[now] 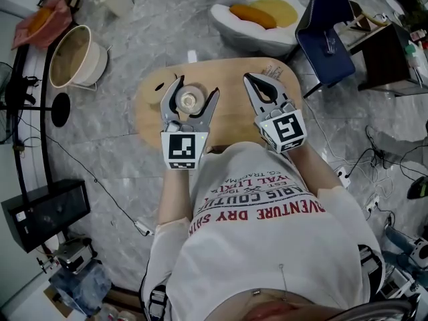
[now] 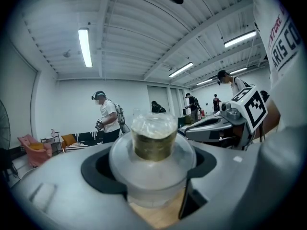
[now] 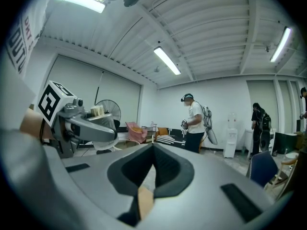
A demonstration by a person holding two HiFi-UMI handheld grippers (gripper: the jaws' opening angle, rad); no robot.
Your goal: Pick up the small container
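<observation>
The small container (image 1: 190, 101) is a clear lidded cup with a brownish filling, over the oval wooden table (image 1: 231, 122). My left gripper (image 1: 196, 89) has its jaws on either side of it. In the left gripper view the container (image 2: 153, 143) fills the gap and both dark pads (image 2: 98, 169) press against its sides; whether it still rests on the wood below I cannot tell. My right gripper (image 1: 249, 79) hovers over the table to the right, apart from the container, and its jaws (image 3: 152, 146) meet at the tips with nothing between them.
A white seat with orange and yellow cushions (image 1: 257, 15) and a blue chair (image 1: 328, 39) stand beyond the table. A beige bucket (image 1: 77, 55) sits far left and a black box (image 1: 43, 212) near left. Cables cross the floor. A person (image 2: 108, 121) stands in the room behind.
</observation>
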